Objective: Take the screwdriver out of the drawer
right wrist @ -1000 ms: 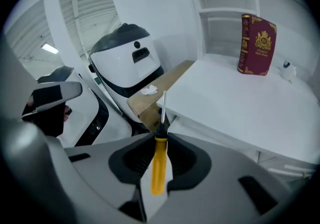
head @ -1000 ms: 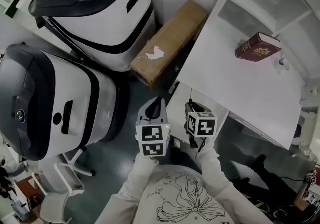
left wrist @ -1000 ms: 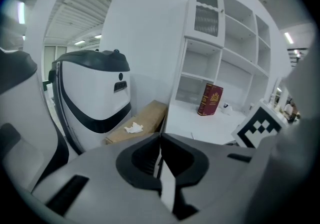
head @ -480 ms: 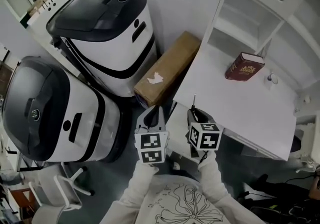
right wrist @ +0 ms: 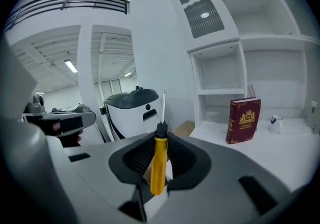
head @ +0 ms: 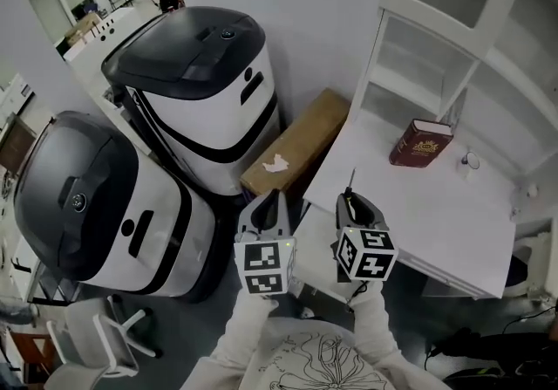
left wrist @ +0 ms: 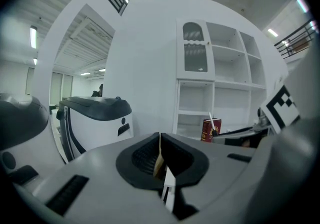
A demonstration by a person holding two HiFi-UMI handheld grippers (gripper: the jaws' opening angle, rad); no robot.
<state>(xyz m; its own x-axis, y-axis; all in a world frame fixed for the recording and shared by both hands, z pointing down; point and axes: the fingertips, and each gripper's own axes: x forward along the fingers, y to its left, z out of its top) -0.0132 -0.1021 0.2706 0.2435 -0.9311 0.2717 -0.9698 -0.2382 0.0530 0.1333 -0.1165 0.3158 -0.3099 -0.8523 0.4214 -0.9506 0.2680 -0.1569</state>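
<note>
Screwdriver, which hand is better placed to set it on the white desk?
Right, probably. The right gripper grips the screwdriver by its yellow handle and hangs nearer the white desk. The left gripper is shut, empty and farther from it.

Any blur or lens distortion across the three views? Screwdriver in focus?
Head view: sharp but dim, shelf edges bow slightly. Left gripper view: heavy fisheye, straight lines curve, black vignetted corners. Right gripper view: same fisheye and vignette; screwdriver and book both sharp.

Glossy plastic screwdriver (right wrist: pixel 158 160) handle w/ metal shaft, matt cardboard box (head: pixel 296 146)
</note>
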